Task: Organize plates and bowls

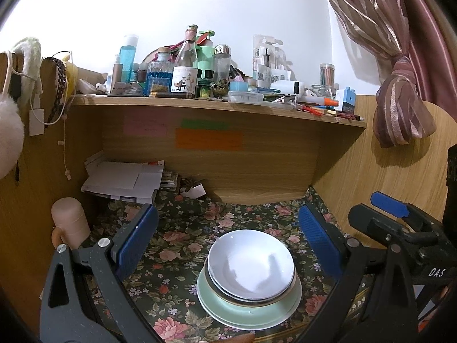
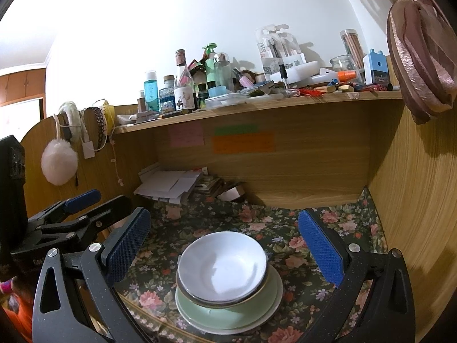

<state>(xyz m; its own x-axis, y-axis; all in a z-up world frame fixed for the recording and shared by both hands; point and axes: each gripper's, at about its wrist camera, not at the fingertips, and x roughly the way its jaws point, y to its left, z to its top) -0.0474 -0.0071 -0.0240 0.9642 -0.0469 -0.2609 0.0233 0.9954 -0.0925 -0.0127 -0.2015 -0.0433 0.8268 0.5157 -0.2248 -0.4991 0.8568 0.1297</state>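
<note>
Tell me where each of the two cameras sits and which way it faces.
Left wrist: on the left gripper, facing the desk's back panel over the stack of dishes; own open blue fingers show, right gripper at the right edge.
Right wrist: on the right gripper, same heading; own open fingers show, left gripper at the left edge.
Shared: dishes, floral cloth, cluttered shelf.

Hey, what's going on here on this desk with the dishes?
A person holds two handheld grippers over a desk covered with a floral cloth. Both the left gripper and the right gripper are open and hold nothing. Between them sits one stack of dishes: a white bowl on top, nested in another bowl, on a green plate with a white plate under it. The stacking looks done or nearly so. A cluttered shelf of bottles runs above.
</note>
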